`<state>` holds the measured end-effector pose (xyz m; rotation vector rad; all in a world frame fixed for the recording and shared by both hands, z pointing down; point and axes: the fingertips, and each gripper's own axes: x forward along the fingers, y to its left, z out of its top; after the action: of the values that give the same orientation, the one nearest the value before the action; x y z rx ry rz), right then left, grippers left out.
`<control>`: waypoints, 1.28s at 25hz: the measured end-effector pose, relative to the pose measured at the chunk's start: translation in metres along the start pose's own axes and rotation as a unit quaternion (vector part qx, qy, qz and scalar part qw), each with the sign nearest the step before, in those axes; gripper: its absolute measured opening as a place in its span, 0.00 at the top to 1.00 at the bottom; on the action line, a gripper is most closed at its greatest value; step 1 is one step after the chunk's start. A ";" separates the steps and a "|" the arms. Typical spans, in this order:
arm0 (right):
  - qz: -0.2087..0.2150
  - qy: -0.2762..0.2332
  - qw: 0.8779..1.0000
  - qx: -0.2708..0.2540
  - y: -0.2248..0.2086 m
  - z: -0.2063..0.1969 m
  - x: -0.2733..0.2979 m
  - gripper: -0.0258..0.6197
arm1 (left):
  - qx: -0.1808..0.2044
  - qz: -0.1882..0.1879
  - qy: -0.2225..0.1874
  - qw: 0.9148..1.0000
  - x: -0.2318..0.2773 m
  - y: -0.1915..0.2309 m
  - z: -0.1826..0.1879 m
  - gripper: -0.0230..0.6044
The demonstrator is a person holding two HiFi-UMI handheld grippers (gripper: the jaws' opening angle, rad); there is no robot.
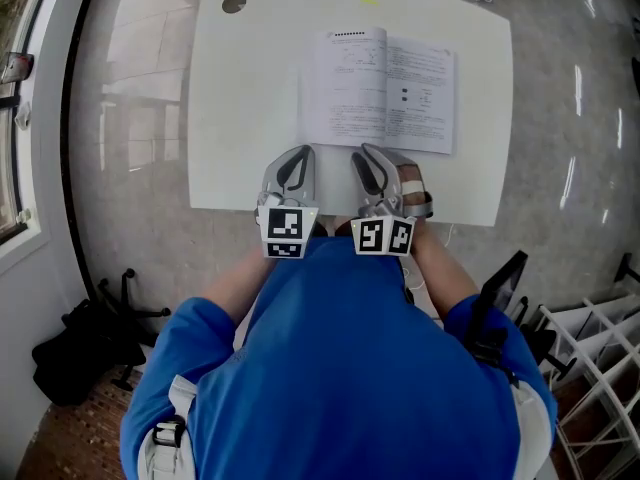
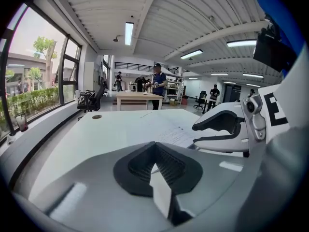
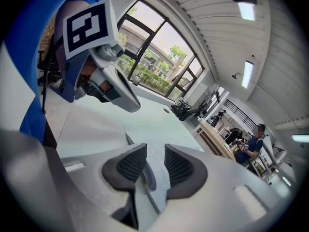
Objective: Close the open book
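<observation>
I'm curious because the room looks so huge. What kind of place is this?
Probably a big open office or workshop: long ceiling lights, tall windows, office chairs, and people standing at a wooden desk far off.

Blue shirt, grey grippers, b&w marker cubes

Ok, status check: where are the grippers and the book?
Left gripper shut, empty. Right gripper open, empty. Book lies open on the table, untouched, just ahead of both. Nothing in the way.
</observation>
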<state>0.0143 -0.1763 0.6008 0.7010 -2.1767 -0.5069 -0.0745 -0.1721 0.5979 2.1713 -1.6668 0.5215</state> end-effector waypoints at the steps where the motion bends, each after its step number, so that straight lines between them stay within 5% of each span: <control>1: 0.006 0.004 1.000 -0.016 0.006 -0.003 0.004 0.78 | 0.001 -0.002 0.002 1.000 0.002 0.000 -0.003 0.95; 6: 0.017 0.036 0.995 -0.088 0.022 -0.017 0.023 0.64 | -0.004 -0.003 0.009 1.000 0.008 0.005 -0.013 0.95; 17: -0.003 0.076 0.976 -0.205 0.029 -0.039 0.050 0.59 | -0.015 0.010 0.008 1.000 0.014 0.017 -0.022 0.95; 32: -0.020 0.020 0.971 -0.236 0.044 -0.002 0.078 0.59 | -0.030 0.035 0.015 0.999 0.004 0.043 -0.036 0.95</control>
<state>-0.0405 -0.1913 0.6697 0.4848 -1.9007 -0.9809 -0.1178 -0.1681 0.6340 2.0598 -1.7259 0.5140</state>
